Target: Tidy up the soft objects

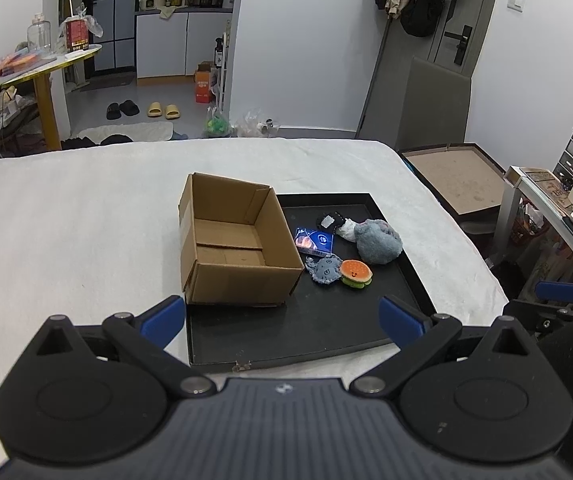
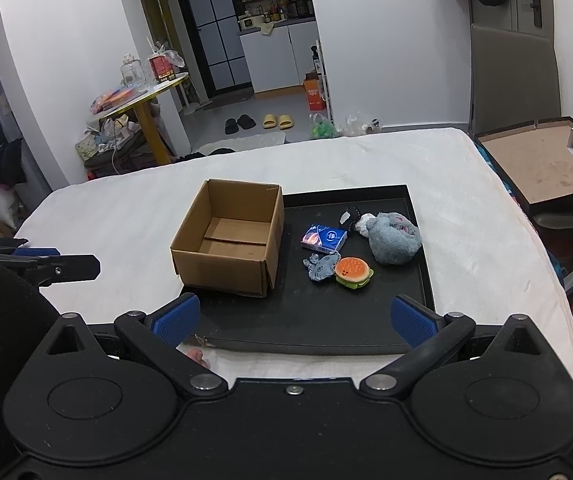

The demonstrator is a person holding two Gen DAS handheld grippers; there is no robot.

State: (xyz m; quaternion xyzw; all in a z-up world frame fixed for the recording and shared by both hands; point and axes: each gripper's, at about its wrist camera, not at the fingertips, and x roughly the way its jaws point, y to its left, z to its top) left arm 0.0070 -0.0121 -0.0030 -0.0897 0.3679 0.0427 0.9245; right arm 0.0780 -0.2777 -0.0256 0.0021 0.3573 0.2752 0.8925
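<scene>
Soft toys are found clustered on the right half of a black tray (image 2: pixel 422 280) laid on a white-covered bed (image 2: pixel 126 208): a burger plush (image 2: pixel 353 272), a small blue plush (image 2: pixel 320 266) touching its left side, a grey fuzzy bundle (image 2: pixel 394 238) behind them, and a black-and-white item (image 2: pixel 351 215) at the back, too small to identify. A blue tissue pack (image 2: pixel 323 238) is noted between the plush pieces and an open cardboard box (image 2: pixel 226 240), which is seen empty on the tray's left end. Print on the pack cannot be read; no other legible labels are recorded.

Both grippers are held back at the tray's near edge with fingers spread wide and nothing between them. From the right gripper (image 2: pixel 293 318), the burger plush lies ahead and slightly right; from the left gripper (image 1: pixel 282 320), the cluster lies ahead and further right. The right gripper is judged nearer. The burger's long axis runs roughly left to right.
</scene>
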